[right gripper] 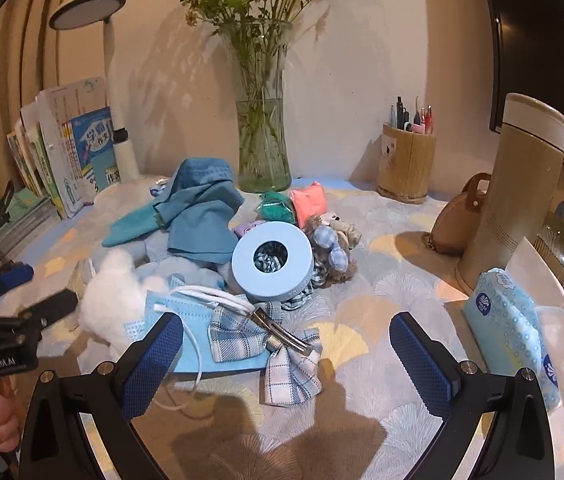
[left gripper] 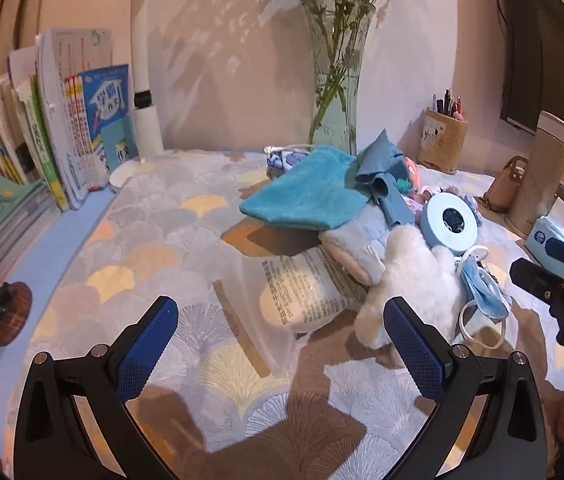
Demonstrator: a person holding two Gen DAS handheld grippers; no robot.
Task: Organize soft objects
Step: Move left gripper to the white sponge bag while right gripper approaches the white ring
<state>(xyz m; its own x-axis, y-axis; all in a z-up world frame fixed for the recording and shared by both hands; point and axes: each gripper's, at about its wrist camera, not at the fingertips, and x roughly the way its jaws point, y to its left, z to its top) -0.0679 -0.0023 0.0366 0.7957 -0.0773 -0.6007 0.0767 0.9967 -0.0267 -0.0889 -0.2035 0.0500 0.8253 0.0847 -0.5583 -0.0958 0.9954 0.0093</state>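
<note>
A heap of soft things lies mid-table: a teal towel [left gripper: 306,194], blue cloths [right gripper: 201,216], a white plush [left gripper: 410,280], a pale blue plush [left gripper: 356,236], blue face masks [right gripper: 185,332], a plaid bow clip [right gripper: 277,344], a small brown plush [right gripper: 334,240] and a round blue tin [right gripper: 271,264]. A clear plastic box [left gripper: 282,292] holding a printed packet [left gripper: 306,288] sits in front of my left gripper [left gripper: 282,344], which is open and empty. My right gripper [right gripper: 286,360] is open and empty, just above the bow clip and masks.
A glass vase with flowers [right gripper: 261,152] stands at the back. Books [left gripper: 65,128] and a lamp [right gripper: 117,128] are at the left. A pen holder [right gripper: 406,168], a tan tumbler [right gripper: 514,192], a brown bag [right gripper: 458,220] and a tissue pack [right gripper: 518,332] stand at the right.
</note>
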